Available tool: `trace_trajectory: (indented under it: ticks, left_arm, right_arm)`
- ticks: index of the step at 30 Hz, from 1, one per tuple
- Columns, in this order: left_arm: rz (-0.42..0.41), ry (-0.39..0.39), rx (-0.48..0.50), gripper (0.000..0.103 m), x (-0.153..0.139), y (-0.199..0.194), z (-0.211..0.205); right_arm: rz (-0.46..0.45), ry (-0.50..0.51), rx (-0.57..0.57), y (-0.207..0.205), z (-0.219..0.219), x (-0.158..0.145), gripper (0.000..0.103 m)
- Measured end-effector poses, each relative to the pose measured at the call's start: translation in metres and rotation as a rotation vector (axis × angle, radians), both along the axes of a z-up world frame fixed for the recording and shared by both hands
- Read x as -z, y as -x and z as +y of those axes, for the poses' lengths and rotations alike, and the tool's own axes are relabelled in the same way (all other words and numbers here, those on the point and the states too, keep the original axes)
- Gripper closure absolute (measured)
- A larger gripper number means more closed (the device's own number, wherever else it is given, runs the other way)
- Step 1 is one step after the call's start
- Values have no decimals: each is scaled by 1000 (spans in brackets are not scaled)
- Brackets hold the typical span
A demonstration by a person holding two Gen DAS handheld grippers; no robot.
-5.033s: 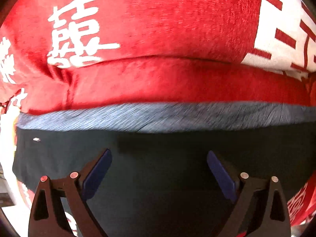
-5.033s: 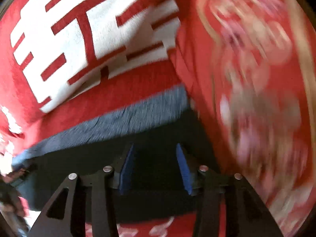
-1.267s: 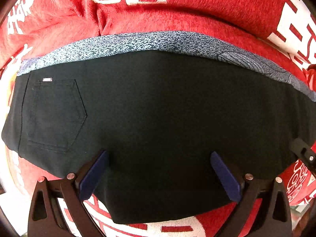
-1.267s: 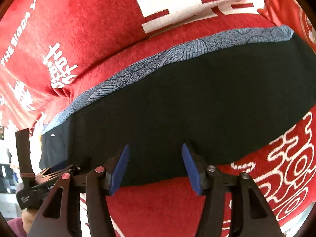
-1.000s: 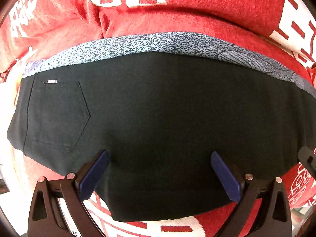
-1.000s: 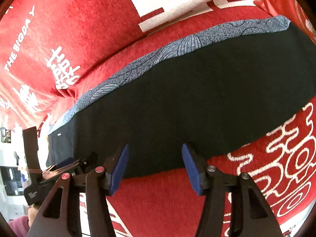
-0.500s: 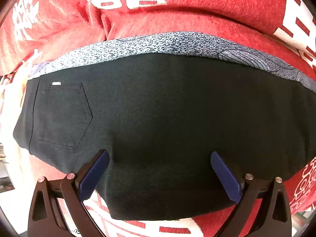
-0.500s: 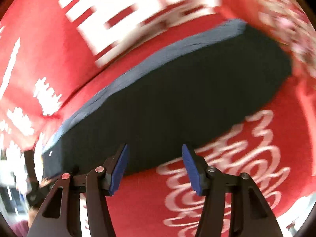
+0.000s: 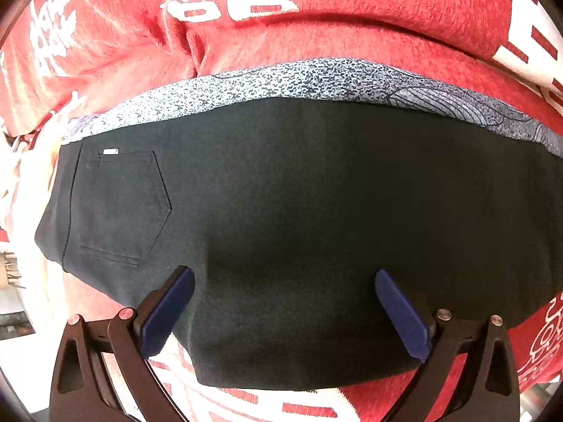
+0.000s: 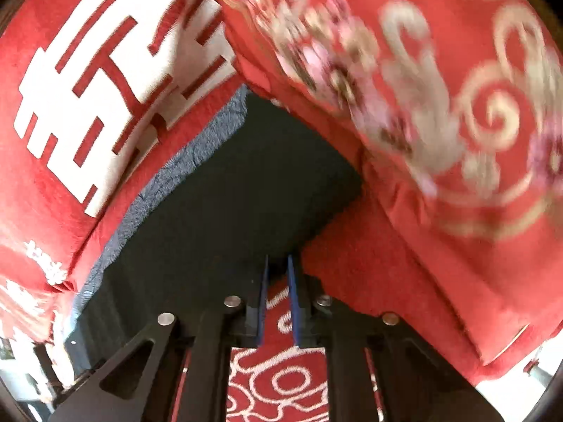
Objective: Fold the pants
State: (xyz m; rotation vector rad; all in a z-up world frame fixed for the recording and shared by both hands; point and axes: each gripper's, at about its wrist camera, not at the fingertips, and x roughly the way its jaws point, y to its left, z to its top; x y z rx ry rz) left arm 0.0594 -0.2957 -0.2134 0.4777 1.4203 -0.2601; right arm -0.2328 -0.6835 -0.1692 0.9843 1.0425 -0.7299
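Note:
Black pants (image 9: 299,218) lie flat and folded on a red blanket, with the back pocket (image 9: 119,207) at the left and a grey patterned strip (image 9: 316,81) along the far edge. My left gripper (image 9: 281,302) is open and empty, its blue pads (image 9: 165,309) spread just above the near edge of the pants. In the right wrist view the pants (image 10: 218,204) run away to the upper left. My right gripper (image 10: 277,270) has its pads nearly together at the near right edge of the pants; fabric seems pinched at the tips.
The red blanket (image 9: 352,45) with white characters covers the surface. In the right wrist view a red cushion with floral print (image 10: 422,105) looms over the right side, blurred. More red printed cloth (image 10: 274,379) lies under the right gripper.
My right gripper swung right and down to the pants' right end and closed from open to nearly shut. My left gripper stayed open and hardly moved.

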Motion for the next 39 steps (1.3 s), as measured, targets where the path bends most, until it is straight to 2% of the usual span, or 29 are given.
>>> trace_trajectory:
  ticks: [4, 6, 9, 11, 14, 16, 18, 20, 23, 29, 33, 35, 39]
  left_arm:
    - [-15, -15, 6, 0, -1, 3, -4]
    - [-21, -18, 9, 0, -2, 5, -5]
    - [-25, -11, 22, 0, -2, 6, -5]
    - [-23, -3, 27, 0, -2, 5, -4]
    - [-11, 10, 12, 0, -1, 3, -1]
    - [-8, 15, 0, 0, -1, 3, 0]
    - [-8, 11, 1, 0, -1, 3, 0]
    - [-8, 3, 9, 0, 0, 3, -2]
    - [-15, -18, 36, 0, 0, 1, -5]
    - [-51, -91, 97, 0, -7, 6, -19]
    - [-32, -8, 141, 0, -24, 14, -42]
    - [-31, 37, 188, 0, -32, 22, -65]
    - [-2, 127, 226, 0, -35, 38, -109]
  right_arm:
    - [20, 23, -9, 5, -6, -1, 91]
    - [44, -6, 23, 12, -13, 10, 91]
    - [15, -47, 64, 22, -17, 15, 85]
    - [20, -51, 52, 23, -10, 12, 85]
    - [-2, -111, 21, 22, 8, 13, 83]
    - [-25, -141, -10, 17, 23, 13, 81]
    - [-52, -163, -28, 11, 34, 16, 73]
    - [-83, -201, -32, 5, 43, 19, 66]
    - [-95, -245, -42, -1, 52, 25, 65]
    - [-124, -245, -71, -6, 52, 19, 65]
    - [-168, -238, -39, 5, 42, 15, 65]
    - [-193, -229, -23, 7, 35, 15, 65]
    - [-241, -205, 43, 21, 23, 20, 62]
